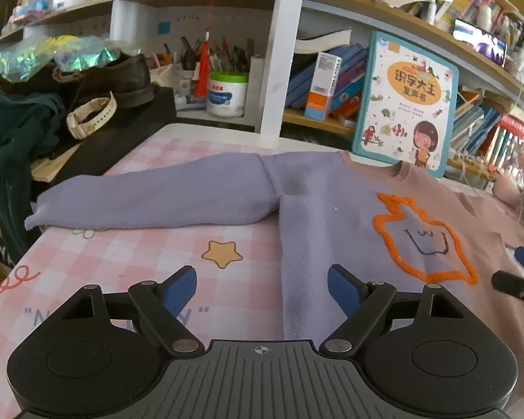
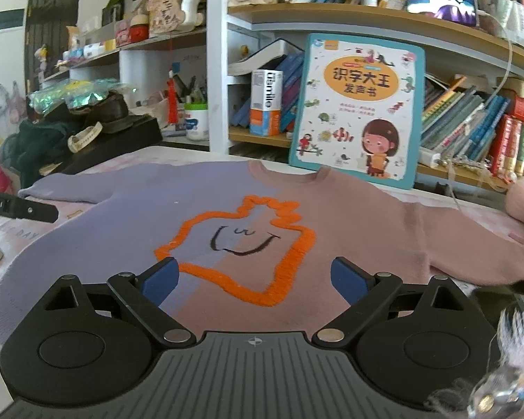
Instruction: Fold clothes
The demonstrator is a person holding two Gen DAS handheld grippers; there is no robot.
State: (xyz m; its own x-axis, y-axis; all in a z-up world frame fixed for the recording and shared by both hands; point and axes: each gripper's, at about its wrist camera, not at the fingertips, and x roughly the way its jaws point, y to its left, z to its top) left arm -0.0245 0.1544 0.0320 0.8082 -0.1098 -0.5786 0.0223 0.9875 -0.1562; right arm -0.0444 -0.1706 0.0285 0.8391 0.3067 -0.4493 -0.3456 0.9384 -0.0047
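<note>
Both grippers hang spread wide and empty over the sweater, blue pads well apart with nothing between them. My left gripper (image 1: pixel 262 288) sits at the bottom centre of its view, just above the lilac side edge of the sweater (image 1: pixel 332 216), which runs from the lower middle of the frame up toward the shoulder. From that shoulder the lilac sleeve (image 1: pixel 150 199) stretches out flat to the left across the pink checked desk cover (image 1: pixel 122 262), its long axis crosswise to the way I point, cuff at the left edge of the frame. My right gripper (image 2: pixel 255 281) hovers over the chest, the orange outlined figure (image 2: pixel 241 244) straight ahead between its pads; the pink sleeve (image 2: pixel 471 237) runs off to the right of that frame, its cuff out of sight. I judge the sleeves come first: the lilac one lies nearer my left gripper, up and left of it, and would fold rightward over the body. The propped picture book (image 2: pixel 359 111) stands just behind the collar.
</note>
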